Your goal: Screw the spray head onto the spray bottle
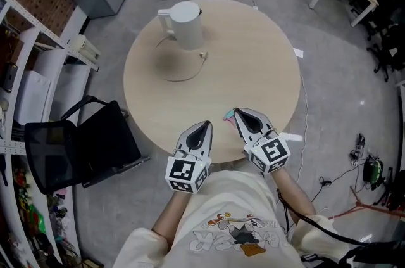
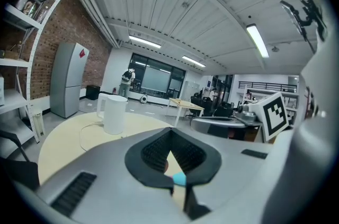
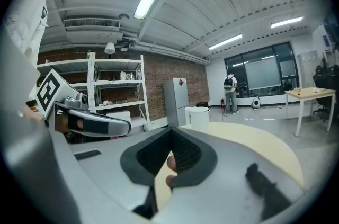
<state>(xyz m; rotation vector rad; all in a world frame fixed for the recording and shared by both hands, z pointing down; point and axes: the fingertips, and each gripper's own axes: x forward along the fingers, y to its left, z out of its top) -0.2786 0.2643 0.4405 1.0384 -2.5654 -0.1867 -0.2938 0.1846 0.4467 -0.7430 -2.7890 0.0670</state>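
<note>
Left gripper: the left gripper (image 1: 204, 126) is clenched, its jaws pressed together with nothing gripped between them (image 2: 170, 135); it hangs just over the near edge of the round table (image 1: 253, 57).
Right gripper: the right gripper (image 1: 240, 113) is likewise clenched and empty (image 3: 170, 133), just beside the left one, both pointing across the table.
Task's thing: a small teal-and-pink item (image 1: 226, 114) lies on the table between the two gripper tips, close against the right one. It shows as a blue bit low in the left gripper view (image 2: 180, 179).
Hedge: it is probably the spray bottle or its head, but it is too small and too hidden to tell which, or whether the two are joined.
Elsewhere: a white kettle (image 1: 185, 25) with its cable (image 1: 183, 73) stands at the far side of the table, well apart.
Progress: no screwing is under way and neither tool holds anything. Whether the head is already on cannot be settled from here. If it is not, picking up, aligning and twisting are all left.
</note>
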